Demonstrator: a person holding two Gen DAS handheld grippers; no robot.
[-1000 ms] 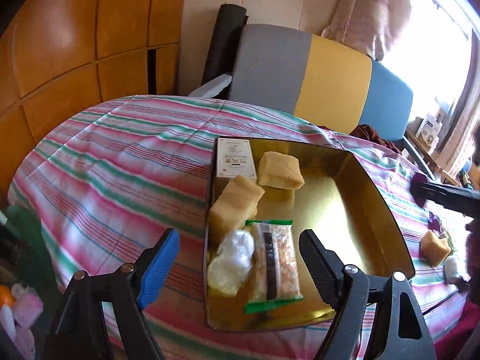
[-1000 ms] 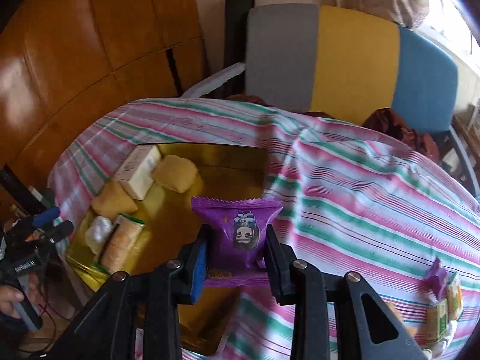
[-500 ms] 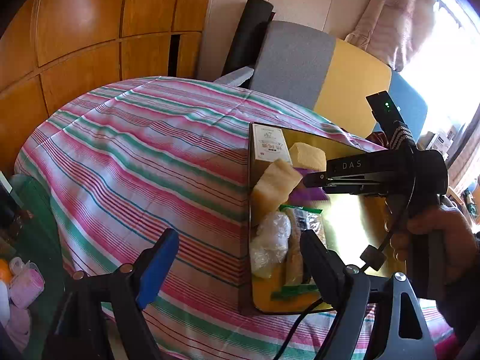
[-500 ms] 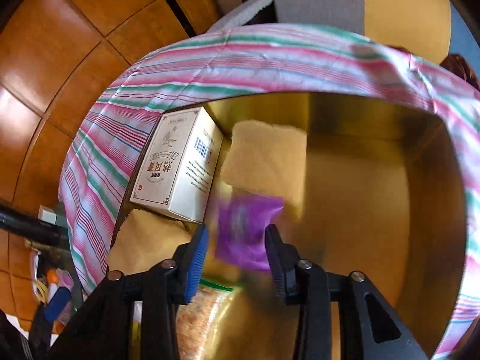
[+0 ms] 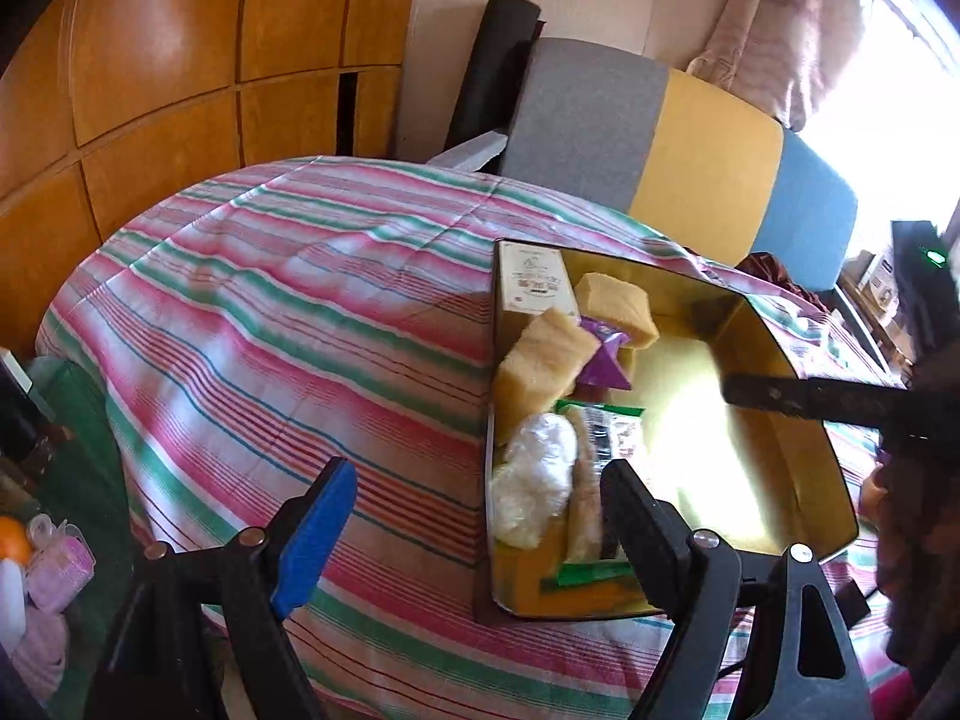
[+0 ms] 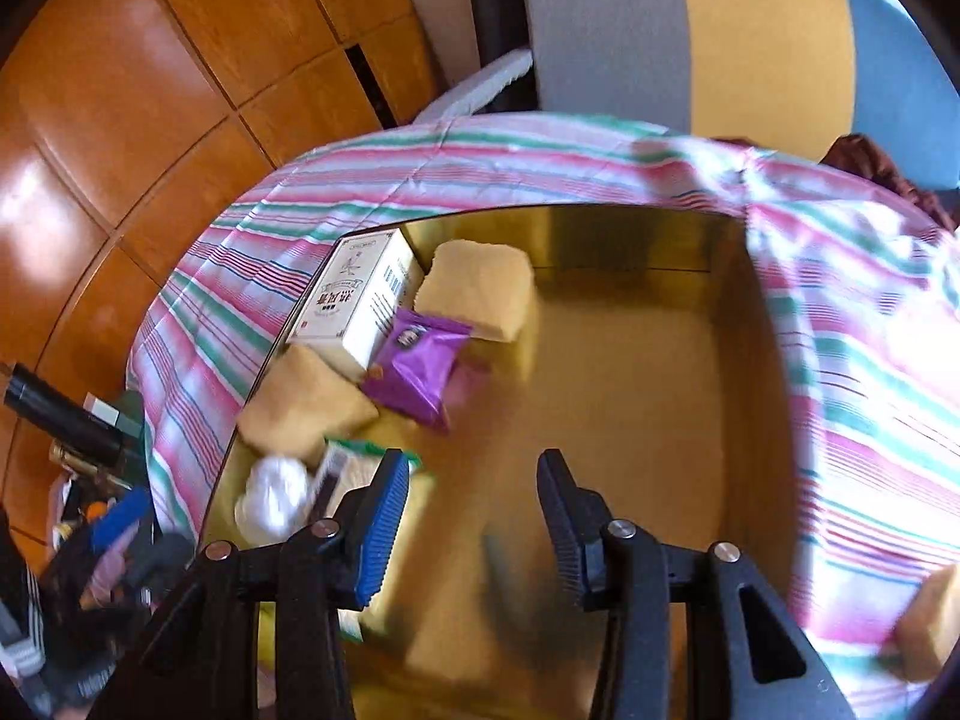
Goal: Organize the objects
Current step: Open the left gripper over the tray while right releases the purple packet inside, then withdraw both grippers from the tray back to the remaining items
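Purple snack packet (image 6: 420, 369) is lying inside the gold tray (image 6: 630, 240), leaning against the white box (image 6: 354, 300) and just beside a yellow sponge cake (image 6: 480, 288). The right claw (image 6: 474, 516) is opening with nothing between its pads, so the packet is already released and sitting apart from it. To finish this step well, the right hand is best lifting straight up and away from the tray, keeping its pads clear of the packet and of the green-edged cracker pack (image 6: 354, 468) near its blue pad, so nothing gets dragged out of place. The next pick probably calls for one of the loose items outside the tray, such as the yellow cake (image 6: 930, 624) at the right edge of the striped cloth (image 6: 852, 312) over the bench.

The left claw (image 5: 474, 516) is hanging wide and empty over the cloth beside the tray's near corner, gripping nothing.

The right wrist view is showing the packet's printed face and its contact with the box, though the near items are blurring. The left wrist view is showing what that one cannot: the whole tray rim (image 5: 780, 348), the clear plastic bundle (image 5: 534, 480) sharply, and the dark body of the right tool (image 5: 840, 399) reaching over the tray.
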